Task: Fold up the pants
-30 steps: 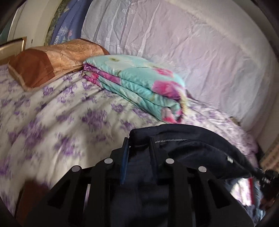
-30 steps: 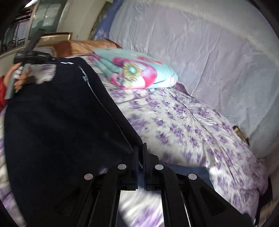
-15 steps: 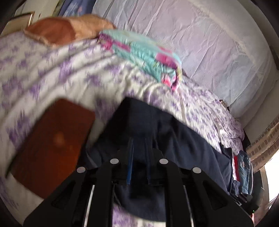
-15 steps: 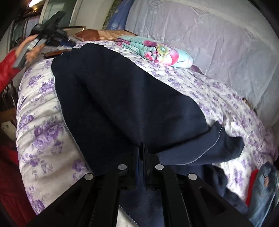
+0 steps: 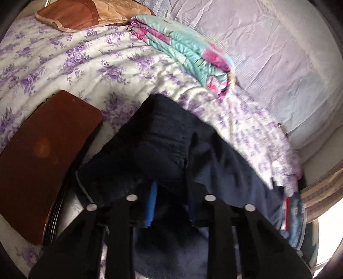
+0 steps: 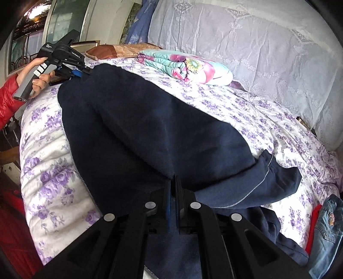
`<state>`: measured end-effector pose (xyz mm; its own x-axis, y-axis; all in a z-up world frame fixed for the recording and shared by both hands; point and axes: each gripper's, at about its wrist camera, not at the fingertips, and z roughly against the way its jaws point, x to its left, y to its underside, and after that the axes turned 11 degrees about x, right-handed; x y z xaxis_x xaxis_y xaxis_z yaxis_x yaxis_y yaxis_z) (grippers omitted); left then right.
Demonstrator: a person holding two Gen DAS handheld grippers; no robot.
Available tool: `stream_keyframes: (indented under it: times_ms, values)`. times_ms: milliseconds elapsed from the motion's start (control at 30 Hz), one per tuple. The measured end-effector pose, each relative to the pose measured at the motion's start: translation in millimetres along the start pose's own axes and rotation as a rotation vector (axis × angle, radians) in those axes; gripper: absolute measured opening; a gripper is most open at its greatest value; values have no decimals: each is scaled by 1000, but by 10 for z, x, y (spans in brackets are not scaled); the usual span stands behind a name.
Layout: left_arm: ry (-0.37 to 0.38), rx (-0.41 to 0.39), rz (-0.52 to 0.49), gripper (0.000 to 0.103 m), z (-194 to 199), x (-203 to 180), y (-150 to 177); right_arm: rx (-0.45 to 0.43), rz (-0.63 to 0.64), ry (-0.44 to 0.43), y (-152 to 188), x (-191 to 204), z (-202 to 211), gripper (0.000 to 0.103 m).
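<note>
Dark navy pants (image 6: 150, 133) lie spread across the flowered bed, with a leg end folded over at the right (image 6: 276, 178). In the left wrist view the pants (image 5: 163, 146) bunch up over my left gripper (image 5: 171, 188), whose jaws stand apart with cloth draped between them. My right gripper (image 6: 173, 184) is shut on the near edge of the pants. In the right wrist view the left gripper (image 6: 81, 72) sits at the pants' far corner, held by a hand in a red sleeve.
A folded teal and pink quilt (image 6: 186, 64) and a brown pillow (image 5: 90, 12) lie at the back of the bed. A brown board (image 5: 42, 154) lies beside the left gripper. Jeans (image 6: 328, 231) and red cloth lie at the bed's right edge.
The pants came down from being held up and now lie spread on the bed. The left gripper's jaws have widened. Both grippers lowered toward the bed.
</note>
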<state>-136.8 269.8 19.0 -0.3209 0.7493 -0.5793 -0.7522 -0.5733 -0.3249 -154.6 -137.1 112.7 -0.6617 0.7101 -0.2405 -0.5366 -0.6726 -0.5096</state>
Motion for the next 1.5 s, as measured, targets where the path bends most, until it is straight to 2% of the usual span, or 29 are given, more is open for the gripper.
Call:
stream_keyframes:
  times_ms: [133, 233, 333, 400, 500, 567, 633, 700, 767, 833, 900, 967, 1033, 1067, 1100, 1167, 1200, 1233, 1267, 1300, 1367, 1433, 1500]
  values:
    - [31, -34, -16, 18, 307, -16, 79, -36, 18, 11, -3, 50, 249, 4]
    - [-5, -28, -64, 18, 463, -30, 192, -20, 42, -31, 53, 154, 374, 4]
    - [-86, 25, -80, 18, 316, 95, 286, 38, 73, -84, 177, 315, 273, 4]
    - [-71, 52, -45, 19, 181, 235, 328, 76, 84, -88, 268, 407, 112, 4]
    - [-72, 21, -48, 20, 252, 219, 367, 75, 73, -75, 312, 451, 43, 4]
    - [-83, -3, -36, 22, 348, 195, 414, 74, 51, -98, 319, 405, 39, 4]
    - [-162, -56, -37, 37, 476, 145, 482, 71, 40, -108, 336, 399, 23, 4]
    - [-265, -145, -68, 39, 650, 9, 585, 67, 39, -106, 346, 409, 11, 4]
    - [-284, -185, -133, 39, 778, -176, 661, 65, 28, -115, 356, 402, 7, 4]
    - [-271, -181, -205, 44, 795, -385, 686, 62, 14, -131, 355, 354, -12, 4]
    - [-270, -176, -262, 53, 709, -536, 666, 58, 7, -135, 363, 346, -12, 5]
    - [-307, -130, -276, 62, 509, -561, 614, 57, 11, -131, 366, 339, -12, 5]
    - [-371, -46, -267, 65, 216, -452, 527, 54, 9, -130, 370, 343, -8, 5]
    - [-406, -33, -252, 65, 93, -368, 509, 52, 5, -133, 367, 341, -7, 5]
    - [-436, -60, -265, 65, 46, -358, 552, 50, -1, -138, 368, 332, -6, 5]
    - [-568, -104, -323, 66, 34, -545, 675, 51, -10, -147, 366, 320, -9, 5]
    - [-608, -126, -347, 66, 45, -643, 733, 51, -12, -148, 365, 323, -11, 5]
    - [-607, -146, -379, 67, 72, -761, 795, 53, -14, -150, 363, 325, -11, 5]
    - [-549, -158, -435, 72, 125, -962, 876, 54, -16, -153, 362, 323, -10, 5]
    - [-506, -158, -468, 82, 146, -1083, 926, 55, -19, -154, 359, 323, -7, 5]
    - [-400, -151, -585, 92, 115, -1424, 1075, 56, -28, -167, 347, 309, 18, 7]
    - [-350, -133, -697, 93, -25, -1688, 1208, 57, -81, -247, 305, 170, 110, 11]
    - [-341, -108, -786, 93, -289, -1866, 1303, 23, -182, -321, 254, -78, 259, 14]
